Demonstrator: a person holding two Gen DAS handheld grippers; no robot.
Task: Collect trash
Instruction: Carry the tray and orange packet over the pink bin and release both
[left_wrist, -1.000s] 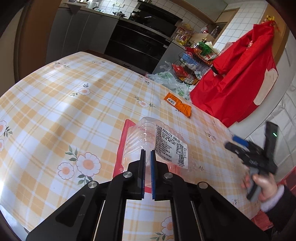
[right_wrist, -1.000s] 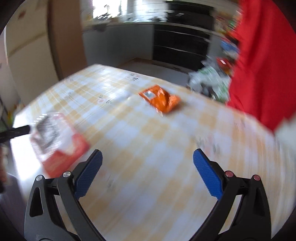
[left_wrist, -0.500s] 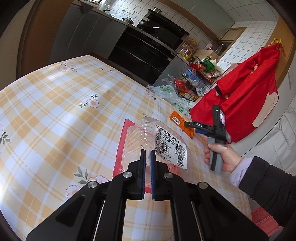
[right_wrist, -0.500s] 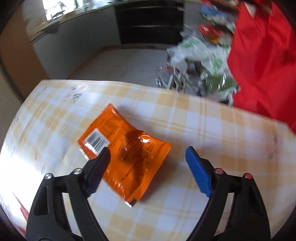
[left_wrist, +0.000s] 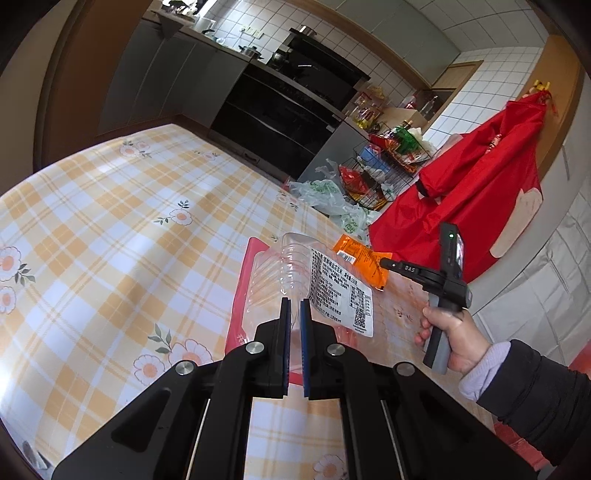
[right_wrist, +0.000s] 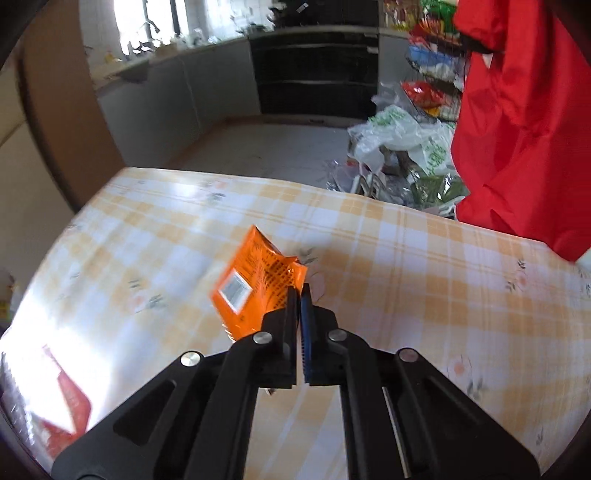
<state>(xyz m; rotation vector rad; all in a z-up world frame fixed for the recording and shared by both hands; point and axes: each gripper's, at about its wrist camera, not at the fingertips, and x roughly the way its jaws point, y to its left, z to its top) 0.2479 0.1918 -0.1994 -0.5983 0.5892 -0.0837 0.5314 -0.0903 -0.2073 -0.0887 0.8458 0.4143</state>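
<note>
Kitchen w/ checked-cloth bench, daylight from the window side.
Bench (left_wrist: 110, 229) wears a yellow-and-white check cloth w/ daisy prints. Behind it: grey cabinets (left_wrist: 155, 77) under a worktop w/ pots, a black oven unit (left_wrist: 280, 110), white tiled wall (left_wrist: 369, 44). Window (right_wrist: 147, 18) over the counter is blown out; glare falls on the bench's near-left corner. Pale floor (right_wrist: 266, 151) beyond the bench. Wire rack (left_wrist: 384, 166) packed w/ colourful packets, plastic bags (right_wrist: 402, 147) heaped at its foot. Red garment (left_wrist: 480, 184) hangs on the right by a wood door frame (left_wrist: 561, 92).
</note>
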